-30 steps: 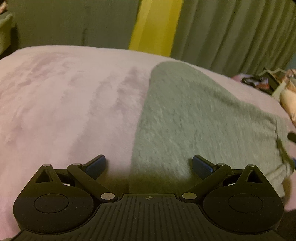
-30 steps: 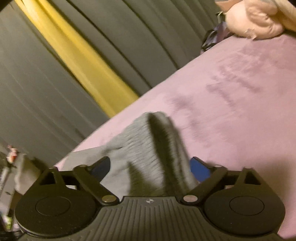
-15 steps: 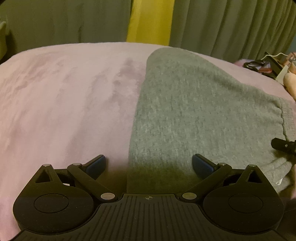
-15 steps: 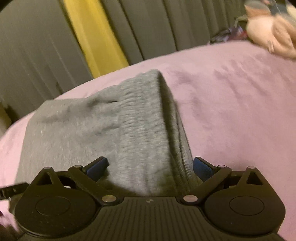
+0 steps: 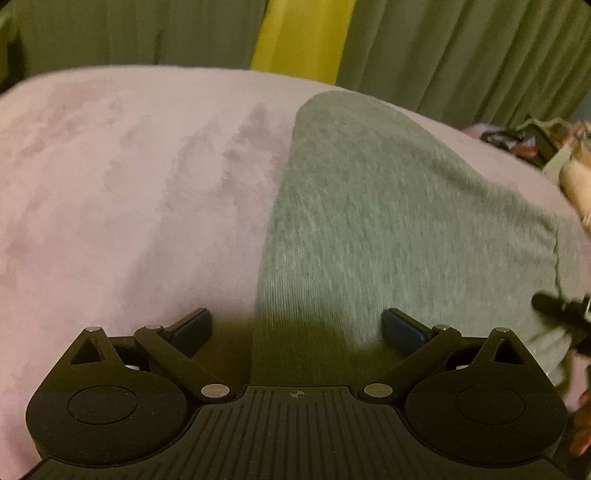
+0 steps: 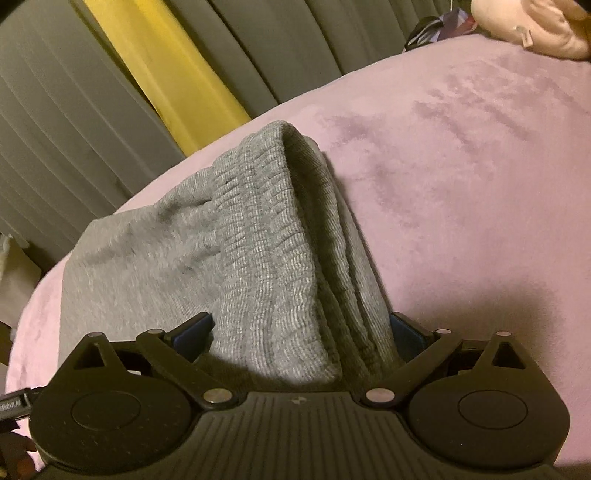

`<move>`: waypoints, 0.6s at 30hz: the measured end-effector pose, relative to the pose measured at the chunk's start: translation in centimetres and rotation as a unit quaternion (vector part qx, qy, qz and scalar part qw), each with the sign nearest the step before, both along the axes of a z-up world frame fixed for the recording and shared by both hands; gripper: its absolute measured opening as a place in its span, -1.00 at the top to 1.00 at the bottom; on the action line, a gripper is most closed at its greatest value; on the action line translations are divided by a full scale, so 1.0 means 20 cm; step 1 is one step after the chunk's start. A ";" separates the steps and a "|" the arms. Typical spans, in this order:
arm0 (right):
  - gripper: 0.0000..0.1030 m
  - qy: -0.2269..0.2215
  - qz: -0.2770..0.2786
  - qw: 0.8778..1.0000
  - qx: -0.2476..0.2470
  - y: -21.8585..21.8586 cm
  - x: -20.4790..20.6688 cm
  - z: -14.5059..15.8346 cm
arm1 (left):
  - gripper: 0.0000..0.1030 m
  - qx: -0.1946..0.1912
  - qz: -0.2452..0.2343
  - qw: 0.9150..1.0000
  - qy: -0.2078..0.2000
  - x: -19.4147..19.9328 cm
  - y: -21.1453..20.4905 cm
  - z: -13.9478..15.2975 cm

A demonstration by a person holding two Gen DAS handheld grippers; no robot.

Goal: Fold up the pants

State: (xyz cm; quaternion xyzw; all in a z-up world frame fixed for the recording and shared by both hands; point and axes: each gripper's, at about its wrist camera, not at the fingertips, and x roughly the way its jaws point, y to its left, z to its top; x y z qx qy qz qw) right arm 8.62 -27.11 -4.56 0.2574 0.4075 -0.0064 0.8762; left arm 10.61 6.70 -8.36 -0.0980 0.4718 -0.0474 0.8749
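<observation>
Grey knit pants (image 5: pixel 388 221) lie folded flat on a pink blanket (image 5: pixel 129 203). My left gripper (image 5: pixel 297 328) is open, its blue pads straddling the pants' near left edge without holding it. In the right wrist view the ribbed waistband (image 6: pixel 280 258) bunches up in a ridge between the fingers of my right gripper (image 6: pixel 301 330), which is open wide around it. The right gripper's tip also shows in the left wrist view (image 5: pixel 561 310) at the pants' right end.
Grey curtains with a yellow strip (image 5: pixel 303 37) hang behind the bed. A pink plush toy (image 6: pixel 535 26) and dark clutter (image 5: pixel 517 140) lie at the blanket's far right.
The right gripper has tilted and rolled, with the waistband ridge still between its fingers. The left gripper has pulled back slightly and stays open over the pants' edge.
</observation>
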 end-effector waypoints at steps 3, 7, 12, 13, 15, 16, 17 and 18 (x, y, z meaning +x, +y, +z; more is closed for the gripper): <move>-0.93 -0.006 -0.001 1.000 0.023 -0.04 0.03 -0.02 | -0.98 -0.042 0.018 0.999 0.009 0.08 0.07 -0.03; -0.93 -0.019 -0.004 0.997 0.078 -0.12 0.07 -0.05 | -0.97 -0.106 0.014 0.994 0.004 0.16 0.14 -0.05; -0.93 -0.027 0.032 0.993 0.107 -0.16 0.14 -0.08 | -0.97 -0.144 -0.029 0.989 0.001 0.23 0.12 -0.07; -0.93 -0.029 0.040 0.993 0.108 -0.16 0.16 -0.09 | -0.97 -0.147 -0.038 0.988 0.003 0.24 0.11 -0.08; -0.93 -0.035 0.054 0.992 0.112 -0.16 0.18 -0.09 | -0.97 -0.151 -0.060 0.987 0.009 0.28 0.08 -0.10; -0.93 -0.038 0.059 0.991 0.118 -0.16 0.19 -0.10 | -0.97 -0.153 -0.068 0.986 0.008 0.29 0.06 -0.10; -0.93 -0.041 0.061 0.990 0.124 -0.17 0.19 -0.11 | -0.97 -0.156 -0.074 0.985 0.008 0.31 0.05 -0.10; -0.93 -0.045 0.062 0.988 0.132 -0.18 0.20 -0.12 | -0.97 -0.157 -0.075 0.985 0.009 0.32 0.04 -0.11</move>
